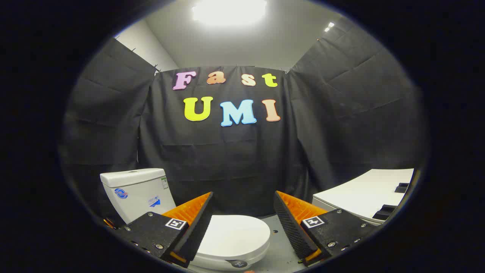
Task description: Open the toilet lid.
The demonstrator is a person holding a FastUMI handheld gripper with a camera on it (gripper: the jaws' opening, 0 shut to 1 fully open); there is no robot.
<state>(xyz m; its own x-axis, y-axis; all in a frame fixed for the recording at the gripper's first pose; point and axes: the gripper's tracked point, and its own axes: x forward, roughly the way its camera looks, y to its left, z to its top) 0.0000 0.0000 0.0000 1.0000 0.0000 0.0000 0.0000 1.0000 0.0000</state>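
Your gripper (242,223) gapes wide, ribbed black pads bare, above the smooth, rounded white toilet lid (233,237), lying closed.

Black cloth wall (235,167) hangs in creased panels straight ahead of me and folds round on both sides, pinned along its top edge under a plain pale ceiling (280,41). A bright rectangular ceiling light (229,10) glares overhead, with a smaller lamp (329,26) off to the right. Grey floor (278,246) below; a white flat-topped table (365,191) stands at right, two small black blocks (392,199) on it.
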